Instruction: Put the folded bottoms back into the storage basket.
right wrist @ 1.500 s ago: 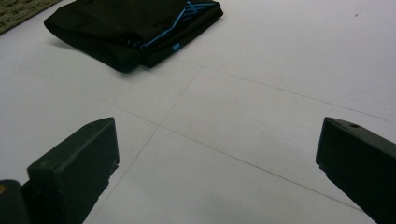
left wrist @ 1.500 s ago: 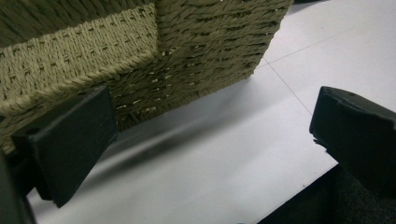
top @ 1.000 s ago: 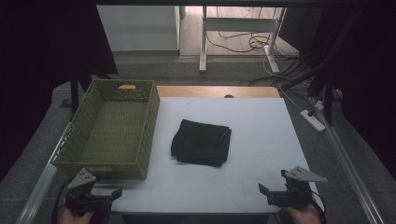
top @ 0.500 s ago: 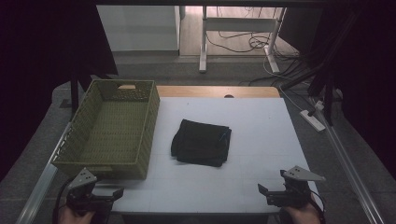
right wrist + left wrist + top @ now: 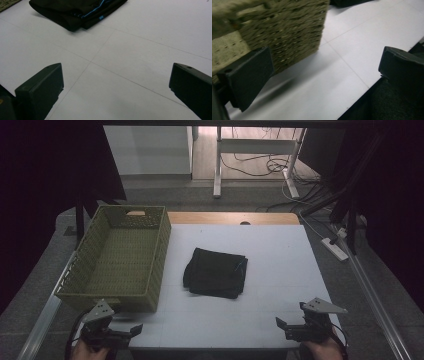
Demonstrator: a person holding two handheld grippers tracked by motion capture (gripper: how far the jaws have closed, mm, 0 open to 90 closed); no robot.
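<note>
The white tabletop (image 5: 280,270) carries two things. Along its left edge stands a green woven basket (image 5: 120,257), which is empty. Near the middle, apart from the basket's right wall, lies a folded black garment (image 5: 216,273); the right gripper view shows a thin blue trim (image 5: 93,11) at its folded edge. The left gripper (image 5: 122,334) sits at the near left corner, just in front of the basket, jaws spread wide and holding nothing. The right gripper (image 5: 290,327) hovers at the near right edge, well apart from the garment, equally wide open and empty. Judging by the layout, the work is likely to be putting the garment in the basket, and none of it is done: approach, grasp, lift and placing all remain.
</note>
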